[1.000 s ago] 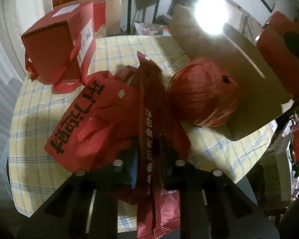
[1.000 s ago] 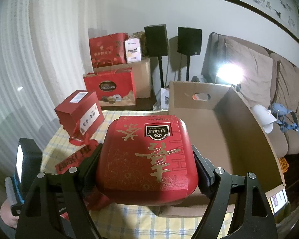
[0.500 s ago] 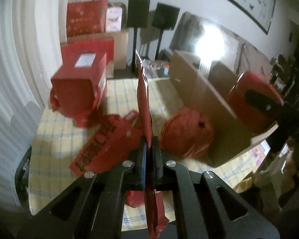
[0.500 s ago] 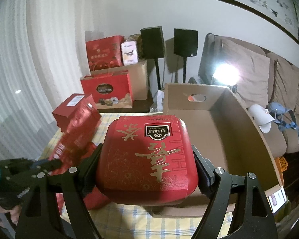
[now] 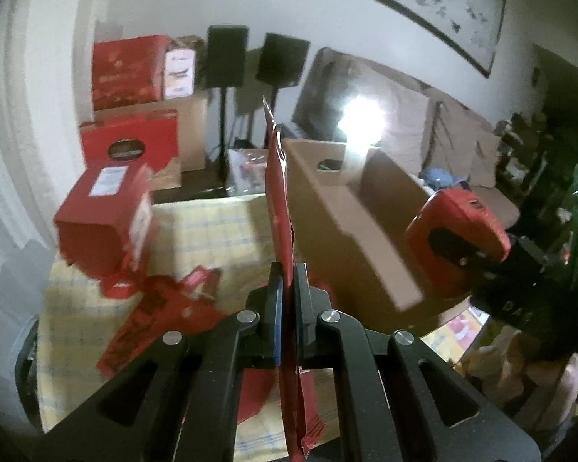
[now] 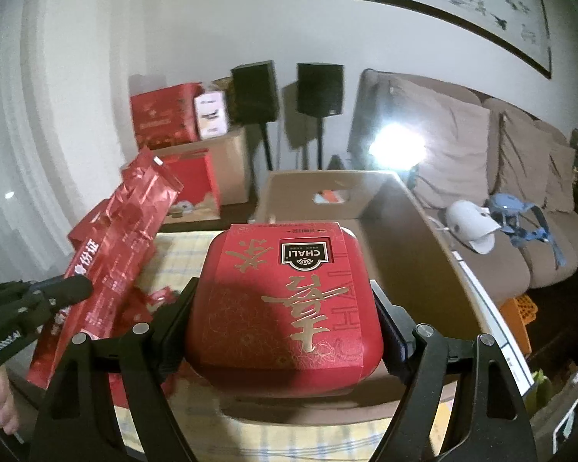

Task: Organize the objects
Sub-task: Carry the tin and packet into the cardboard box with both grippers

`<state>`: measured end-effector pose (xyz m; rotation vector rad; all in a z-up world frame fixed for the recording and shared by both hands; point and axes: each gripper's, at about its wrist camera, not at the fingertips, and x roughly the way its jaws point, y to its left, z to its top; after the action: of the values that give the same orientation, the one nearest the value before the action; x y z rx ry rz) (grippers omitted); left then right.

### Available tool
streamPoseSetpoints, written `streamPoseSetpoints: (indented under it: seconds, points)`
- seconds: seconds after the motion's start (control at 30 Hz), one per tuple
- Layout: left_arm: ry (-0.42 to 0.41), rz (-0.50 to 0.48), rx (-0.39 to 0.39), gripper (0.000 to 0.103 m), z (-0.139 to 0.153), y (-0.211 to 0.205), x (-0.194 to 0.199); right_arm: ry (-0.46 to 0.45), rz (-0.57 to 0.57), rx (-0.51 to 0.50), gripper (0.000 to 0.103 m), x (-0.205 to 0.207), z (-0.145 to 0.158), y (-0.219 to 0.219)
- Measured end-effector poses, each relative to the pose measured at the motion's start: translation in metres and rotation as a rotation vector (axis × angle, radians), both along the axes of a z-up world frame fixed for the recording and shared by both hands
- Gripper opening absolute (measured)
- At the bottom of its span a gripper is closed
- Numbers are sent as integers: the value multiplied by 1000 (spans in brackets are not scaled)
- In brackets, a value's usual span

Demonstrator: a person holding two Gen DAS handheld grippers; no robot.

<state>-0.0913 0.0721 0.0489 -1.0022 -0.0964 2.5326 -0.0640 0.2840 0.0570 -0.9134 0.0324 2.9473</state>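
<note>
My left gripper (image 5: 286, 292) is shut on a flat red foil packet (image 5: 279, 200) and holds it upright, edge-on, above the table. The packet (image 6: 111, 254) and the left gripper (image 6: 50, 296) also show at the left of the right wrist view. My right gripper (image 6: 285, 315) is shut on a red CHALI tea box (image 6: 285, 300) with gold characters, held over the near wall of the open cardboard box (image 6: 412, 254). The tea box (image 5: 456, 238) shows at the right of the left wrist view, by the cardboard box (image 5: 346, 231).
A red gift box (image 5: 104, 215) and a red paper bag (image 5: 162, 315) lie on the checked tablecloth (image 5: 212, 223). Behind stand red bags on cartons (image 6: 165, 119), two speakers on stands (image 6: 289, 88) and a sofa (image 6: 501, 161). A bright lamp (image 6: 395, 150) glares.
My left gripper has lifted the red packet off the table and raised it upright. The red twine ball has dropped out of view. The right gripper with the tea box has barely moved.
</note>
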Motion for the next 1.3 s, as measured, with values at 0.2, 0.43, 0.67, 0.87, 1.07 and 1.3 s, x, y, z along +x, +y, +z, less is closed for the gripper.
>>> streamPoseSetpoints:
  seconds: [0.2,0.43,0.67,0.87,1.07,1.3]
  points:
    - [2,-41,7,4,5,32,-8,-5,-58,5,82,0,0,30]
    - [-20,-69,17,4,3,64,-21,-24,-110,9,82,-4,-7,59]
    - [-55,-97,23,4,-6,98,-34,-70,-149,4,82,-14,-22,86]
    - [-87,-114,22,4,-15,121,-48,-99,-156,-4,82,-23,-33,98]
    - [-104,-116,-2,4,-19,140,-60,-142,-148,-25,82,-37,-43,107]
    - [-133,-103,-43,4,-29,157,-80,-205,-124,-37,82,-57,-52,110]
